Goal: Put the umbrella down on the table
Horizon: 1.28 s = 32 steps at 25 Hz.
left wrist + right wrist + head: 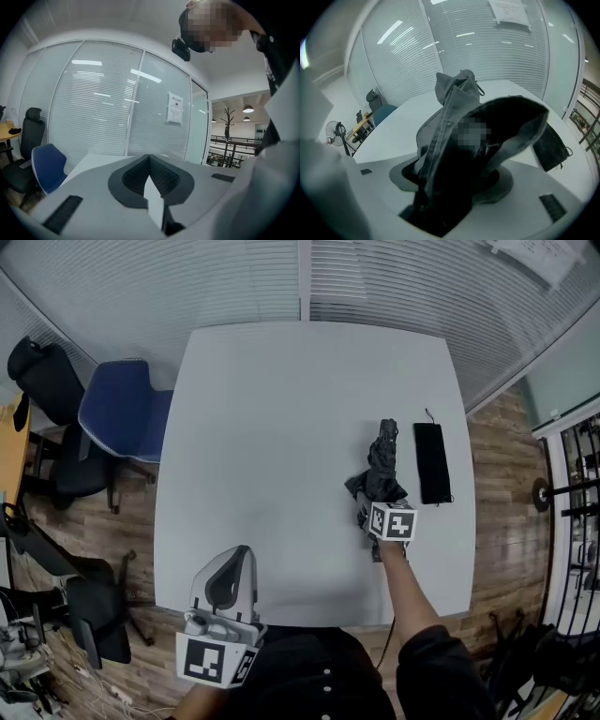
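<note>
A folded dark grey umbrella point(382, 463) stretches away from me over the right part of the white table point(281, 446). My right gripper point(377, 510) is shut on its near end, and loose fabric bunches around the jaws. In the right gripper view the umbrella point(457, 101) fills the space between the jaws point(454, 183) and points toward the far table edge. Whether its far tip touches the table I cannot tell. My left gripper point(236, 559) hovers at the table's near edge, shut and holding nothing; its pads point(140, 176) meet in the left gripper view.
A flat black umbrella sleeve point(432, 463) lies just right of the umbrella, also seen as a dark sleeve point(551, 143) in the right gripper view. A blue chair point(122, 413) and a black office chair point(47, 381) stand left of the table. Glass walls with blinds stand behind.
</note>
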Tool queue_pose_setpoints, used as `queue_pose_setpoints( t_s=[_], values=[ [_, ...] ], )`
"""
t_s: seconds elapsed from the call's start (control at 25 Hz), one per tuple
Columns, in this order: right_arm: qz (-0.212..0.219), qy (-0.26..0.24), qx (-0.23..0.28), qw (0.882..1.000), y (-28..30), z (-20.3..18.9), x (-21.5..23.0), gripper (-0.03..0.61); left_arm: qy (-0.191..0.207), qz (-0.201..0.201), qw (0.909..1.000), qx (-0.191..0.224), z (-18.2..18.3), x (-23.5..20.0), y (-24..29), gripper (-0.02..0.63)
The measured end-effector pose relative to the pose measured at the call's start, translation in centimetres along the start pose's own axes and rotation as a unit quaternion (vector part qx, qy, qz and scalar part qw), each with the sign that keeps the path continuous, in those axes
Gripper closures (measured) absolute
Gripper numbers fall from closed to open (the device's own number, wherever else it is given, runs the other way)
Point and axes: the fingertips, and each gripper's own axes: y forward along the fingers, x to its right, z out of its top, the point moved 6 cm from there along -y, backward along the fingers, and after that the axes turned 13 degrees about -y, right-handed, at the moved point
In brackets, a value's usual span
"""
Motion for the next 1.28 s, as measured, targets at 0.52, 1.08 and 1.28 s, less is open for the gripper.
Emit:
queue_pose_setpoints(
  t_s=[0.52, 1.08, 1.28],
  values=[
    [-0.011, 0.035, -0.039, 0.999, 2.3, 0.6, 0.6, 0.279, -0.003, -0.008, 0.9999, -0.007, -0.2, 0.4, 0.6, 0.6],
    [0.0, -0.01, -0.057, 0.998, 2.7, 1.6, -0.3, 0.201, 0.001, -0.007, 1.0, -0.003, 0.4, -0.2, 0.9, 0.6],
    [-0.029, -0.061, 0.003, 0.998, -0.5, 3.1, 0.1, 0.187, 0.005, -0.012, 0.9999, 0.008, 0.8, 0.3, 0.6, 0.6]
  ],
)
